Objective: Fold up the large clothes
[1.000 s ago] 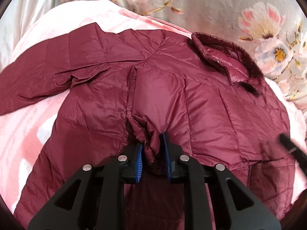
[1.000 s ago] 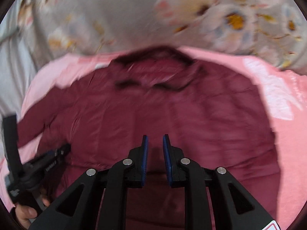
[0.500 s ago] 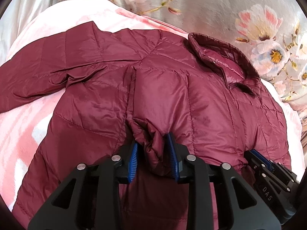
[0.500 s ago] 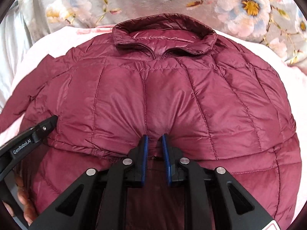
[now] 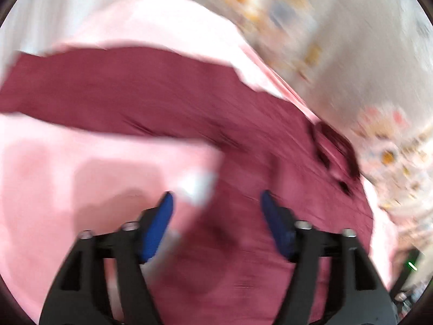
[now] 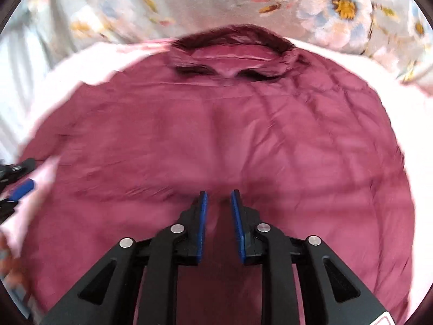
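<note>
A maroon puffer jacket (image 6: 216, 124) lies front up on a pink blanket (image 5: 67, 176), its collar (image 6: 232, 46) at the far side. In the blurred left wrist view the jacket (image 5: 270, 135) fills the right half and one sleeve (image 5: 108, 94) stretches away to the left. My left gripper (image 5: 216, 197) hangs over the jacket's left edge. Its jaws are opening wide and nothing is pressed between them. My right gripper (image 6: 219, 193) is low over the jacket's lower middle. Its jaws are opening a little, with a low ridge of fabric in the gap.
Grey floral bedding (image 6: 338, 8) lies beyond the collar and also shows at the right of the left wrist view (image 5: 351, 40). The left gripper's fingers (image 6: 25, 185) and a hand (image 6: 10, 257) show at the left edge of the right wrist view.
My left gripper let go of the bunched fold, opened wide and swung to the jacket's left edge. The right gripper's jaws parted slightly over the lower front.
</note>
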